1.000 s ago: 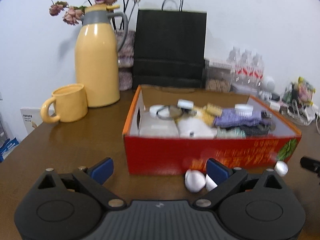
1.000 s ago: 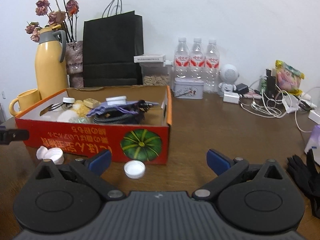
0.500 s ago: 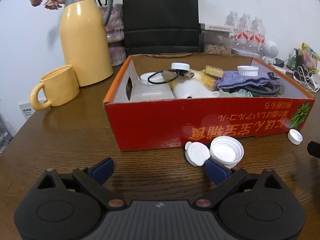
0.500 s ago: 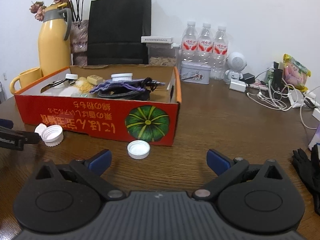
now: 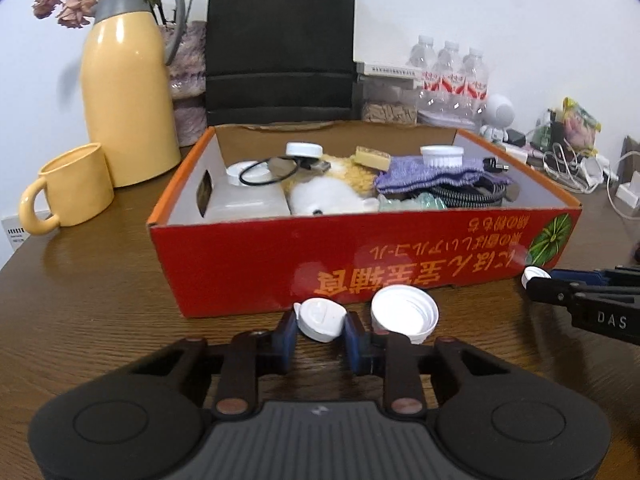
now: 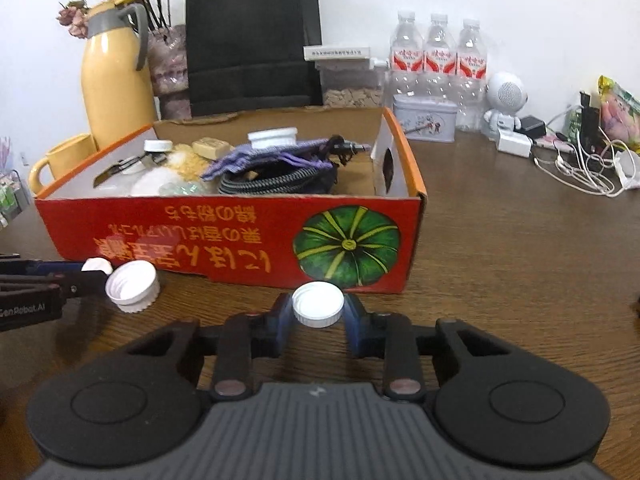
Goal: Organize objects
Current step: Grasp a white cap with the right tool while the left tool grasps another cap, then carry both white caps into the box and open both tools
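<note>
Left gripper [image 5: 320,334]: clenched around the flip-top cap [image 5: 320,318], blue pads pressing its two sides, just in front of the red pumpkin box [image 5: 360,256].
Right gripper [image 6: 318,320]: clenched around the small white screw cap [image 6: 318,304], below the pumpkin print on the box front.
Loose piece: a wide ribbed lid [image 5: 404,314] sits open side up on the wooden table [image 5: 88,288], just right of the left gripper and touching neither pad.
Key relation: the box opening lies straight ahead of and above both grippers; each cap must likely rise over the front wall.
Nearer hand: the left gripper is closest to the wide lid.
Box contents: plush toy [image 5: 332,192], purple pouch [image 5: 428,178], jars.
</note>
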Demonstrator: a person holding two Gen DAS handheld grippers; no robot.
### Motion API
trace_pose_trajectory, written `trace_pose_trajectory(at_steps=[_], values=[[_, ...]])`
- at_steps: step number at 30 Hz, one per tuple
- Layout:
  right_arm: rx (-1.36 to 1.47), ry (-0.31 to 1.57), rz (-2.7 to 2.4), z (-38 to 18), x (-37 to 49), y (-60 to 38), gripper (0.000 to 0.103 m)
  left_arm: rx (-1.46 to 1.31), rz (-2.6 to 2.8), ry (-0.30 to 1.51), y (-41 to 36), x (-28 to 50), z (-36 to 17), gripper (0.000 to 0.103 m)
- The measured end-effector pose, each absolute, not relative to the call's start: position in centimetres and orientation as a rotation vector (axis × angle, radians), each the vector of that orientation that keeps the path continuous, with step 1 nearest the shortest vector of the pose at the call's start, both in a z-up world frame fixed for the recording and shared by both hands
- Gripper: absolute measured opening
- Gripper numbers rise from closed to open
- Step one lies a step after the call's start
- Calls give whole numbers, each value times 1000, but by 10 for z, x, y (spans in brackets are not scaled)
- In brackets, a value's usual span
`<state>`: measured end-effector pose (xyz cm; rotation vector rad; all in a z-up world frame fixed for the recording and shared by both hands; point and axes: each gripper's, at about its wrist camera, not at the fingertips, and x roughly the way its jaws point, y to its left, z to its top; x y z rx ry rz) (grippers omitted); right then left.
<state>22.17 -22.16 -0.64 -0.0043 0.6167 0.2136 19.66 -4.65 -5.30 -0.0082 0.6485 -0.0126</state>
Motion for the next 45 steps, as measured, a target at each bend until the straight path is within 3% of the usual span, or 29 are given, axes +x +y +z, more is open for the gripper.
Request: trace_pose_trajectory(at_steps=[21, 45], values=[[8, 409, 262, 23, 180, -203, 29, -52, 5, 503, -38, 161, -24, 24], [-19, 346, 303, 53, 238, -149, 29, -60, 0, 414, -35, 221, 19, 24]])
